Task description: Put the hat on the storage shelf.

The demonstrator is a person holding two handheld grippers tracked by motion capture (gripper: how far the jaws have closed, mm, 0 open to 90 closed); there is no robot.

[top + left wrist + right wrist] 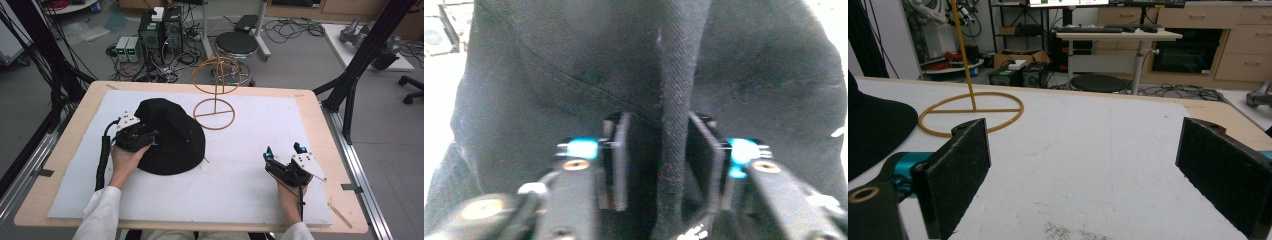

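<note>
A black brimmed hat (172,137) lies on the white mat, left of centre. My left gripper (150,136) rests on the hat's left side, held by a hand in a white sleeve. In the left gripper view the black cloth (574,75) fills the background and an upright fold (676,100) of it stands pinched between the two pads of my left gripper (663,127). My right gripper (284,151) sits at the mat's front right, jaws wide open with nothing between them; its own view shows the same gripper (1083,150) over bare mat, with the hat's brim (873,130) at far left.
An orange wire stand (215,95) with a ring base and a hoop top stands behind the hat; its base (970,112) shows ahead of the right gripper. The white mat (250,170) covers a wooden table (330,130). Black frame posts flank the table.
</note>
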